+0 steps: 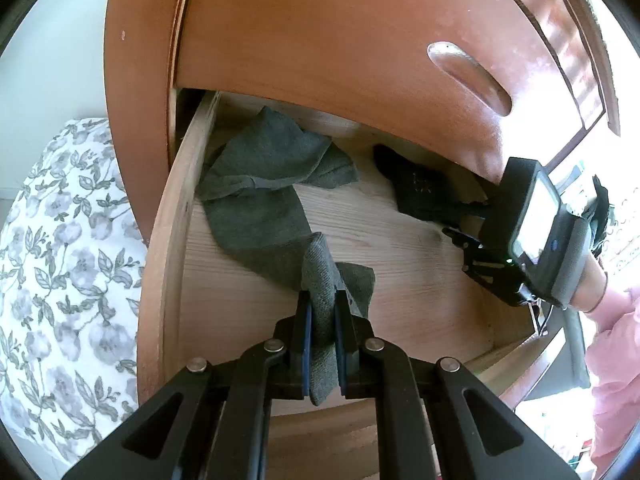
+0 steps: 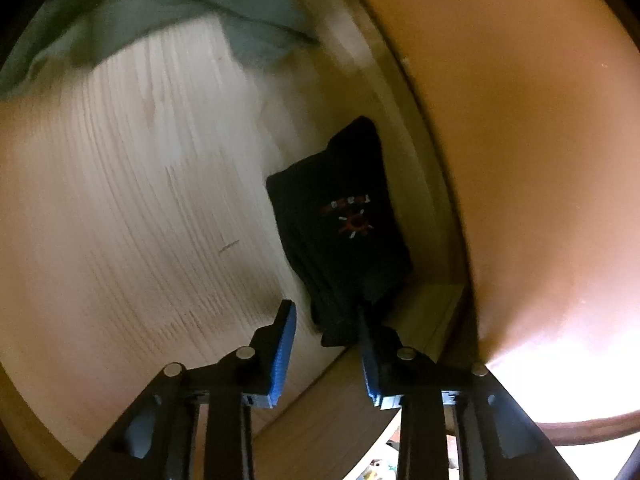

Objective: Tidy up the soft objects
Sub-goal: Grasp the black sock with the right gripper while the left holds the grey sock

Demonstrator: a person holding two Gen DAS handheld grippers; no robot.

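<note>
A grey sock [image 1: 260, 216] lies across the floor of an open wooden drawer [image 1: 400, 248]. My left gripper [image 1: 323, 308] is shut on its near end and holds that end up. A second grey sock [image 1: 276, 152] lies bunched at the drawer's back left. A black sock [image 1: 420, 188] with a small red and white logo lies at the drawer's right side; it also shows in the right wrist view [image 2: 340, 232]. My right gripper [image 2: 326, 312] is open inside the drawer with its fingers at the black sock's near end. The grey socks [image 2: 168, 8] show blurred at the top.
The closed drawer front [image 1: 340, 40] above, with a recessed handle [image 1: 468, 76], overhangs the open drawer. A floral bedspread [image 1: 60, 260] lies to the left. The drawer's side wall [image 1: 172, 216] curves along the left. The person's pink sleeve [image 1: 616, 344] is at the right.
</note>
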